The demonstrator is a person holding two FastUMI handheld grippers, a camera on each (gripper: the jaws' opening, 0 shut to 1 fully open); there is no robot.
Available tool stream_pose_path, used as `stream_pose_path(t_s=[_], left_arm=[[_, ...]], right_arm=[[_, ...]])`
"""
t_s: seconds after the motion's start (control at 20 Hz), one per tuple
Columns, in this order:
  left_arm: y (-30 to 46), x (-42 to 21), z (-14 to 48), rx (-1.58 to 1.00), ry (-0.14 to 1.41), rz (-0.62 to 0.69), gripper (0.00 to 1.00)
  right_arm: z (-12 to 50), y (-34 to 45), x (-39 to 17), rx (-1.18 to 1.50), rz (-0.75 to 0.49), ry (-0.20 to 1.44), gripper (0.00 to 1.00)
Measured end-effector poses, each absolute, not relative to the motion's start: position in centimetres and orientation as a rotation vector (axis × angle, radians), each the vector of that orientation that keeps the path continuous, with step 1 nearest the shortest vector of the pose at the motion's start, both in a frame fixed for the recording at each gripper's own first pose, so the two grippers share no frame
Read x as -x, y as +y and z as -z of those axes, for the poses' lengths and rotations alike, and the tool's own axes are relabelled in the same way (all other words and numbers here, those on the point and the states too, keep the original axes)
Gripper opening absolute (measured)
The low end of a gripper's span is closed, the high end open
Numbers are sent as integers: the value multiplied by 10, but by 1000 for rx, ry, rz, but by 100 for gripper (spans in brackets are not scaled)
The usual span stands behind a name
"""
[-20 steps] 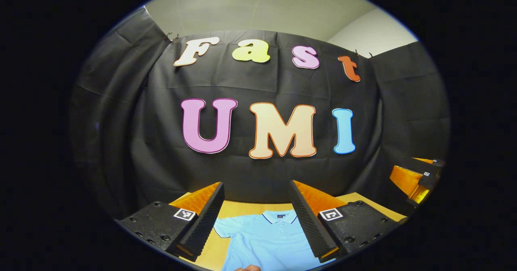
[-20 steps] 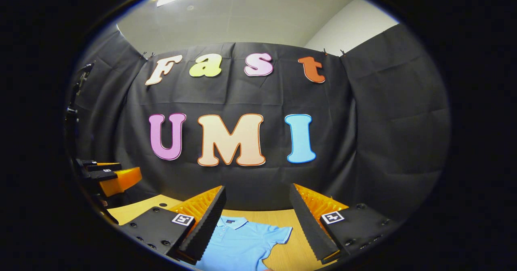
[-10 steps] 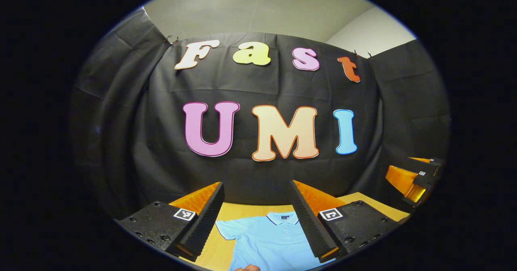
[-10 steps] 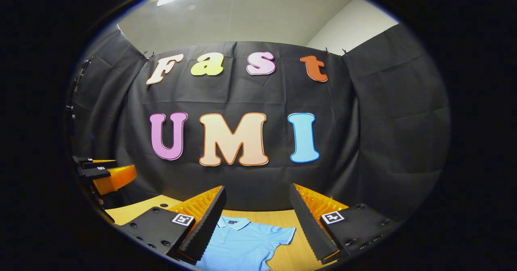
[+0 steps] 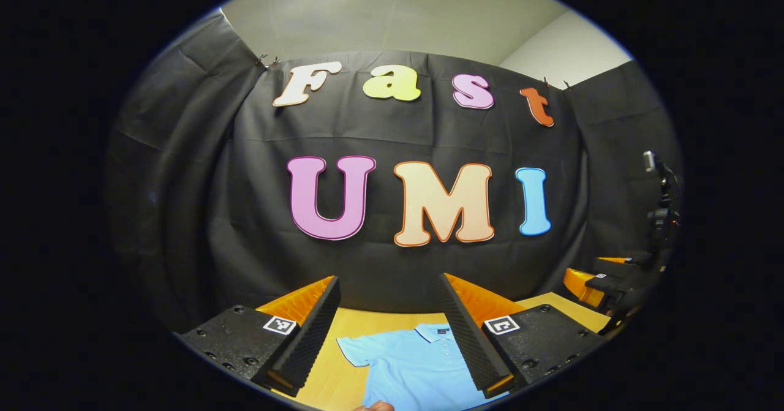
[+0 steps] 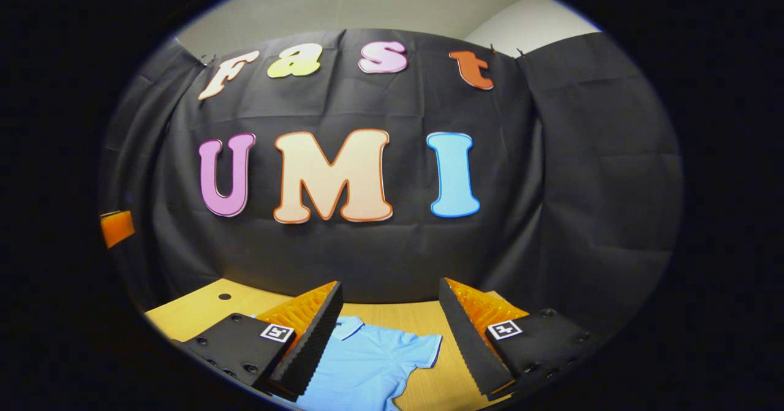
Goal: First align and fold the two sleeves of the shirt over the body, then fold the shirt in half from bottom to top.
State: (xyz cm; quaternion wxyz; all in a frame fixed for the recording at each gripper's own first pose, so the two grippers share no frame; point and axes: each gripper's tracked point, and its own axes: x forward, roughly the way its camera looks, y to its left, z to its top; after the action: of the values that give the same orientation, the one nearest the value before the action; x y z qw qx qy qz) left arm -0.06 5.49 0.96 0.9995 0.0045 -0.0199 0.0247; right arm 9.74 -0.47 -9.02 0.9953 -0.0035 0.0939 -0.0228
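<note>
1. Black cloth walls back a wooden worktop (image 6: 196,310).
2. On it lies a light blue polo shirt (image 5: 416,368) (image 6: 361,368), flat, collar toward the wall, sleeves spread.
3. Left tongs (image 5: 389,337) gape above it, holding nothing.
4. Right tongs (image 6: 389,343) likewise stand wide apart, empty, over the shirt's sleeve side.

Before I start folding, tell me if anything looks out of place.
Nothing stands out. The shirt lies flat on the table, collar away, sleeves spread and unfolded. Both grippers, left gripper and right gripper, hover open above it.
</note>
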Motion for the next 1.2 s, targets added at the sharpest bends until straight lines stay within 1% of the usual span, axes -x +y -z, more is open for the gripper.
stream_pose_path(t_s=[0.05,0.1,0.15,0.2,0.25,0.3,0.5,0.65,0.7,0.85,1.2], left_arm=[[59,-1,-8,-12,-38,-58,95],[63,-2,-8,-14,-38,-66,95],[64,-4,-7,-15,-35,-68,93],[66,-6,-6,-14,-32,-70,95],[67,-8,-4,-14,-30,-70,93],[69,-11,-3,-15,-27,-71,95],[75,-20,7,-15,-7,-73,95],[79,-26,17,-21,16,-71,94],[81,-29,21,-21,25,-71,95],[86,-35,30,-25,55,-69,95],[96,-49,47,-45,98,-61,95]], right_arm=[[100,-9,-104,-4,52,212,100],[110,-12,-112,-17,61,237,98],[119,-15,-119,-25,68,257,98],[129,-19,-127,-20,78,271,99],[139,-22,-135,-15,87,292,99],[153,-26,-142,-8,98,319,98],[207,-45,-167,27,141,426,99],[257,-56,-179,38,163,537,99],[274,-61,-182,43,175,578,99],[316,-73,-187,71,196,664,99],[386,-92,-188,80,239,814,99]])
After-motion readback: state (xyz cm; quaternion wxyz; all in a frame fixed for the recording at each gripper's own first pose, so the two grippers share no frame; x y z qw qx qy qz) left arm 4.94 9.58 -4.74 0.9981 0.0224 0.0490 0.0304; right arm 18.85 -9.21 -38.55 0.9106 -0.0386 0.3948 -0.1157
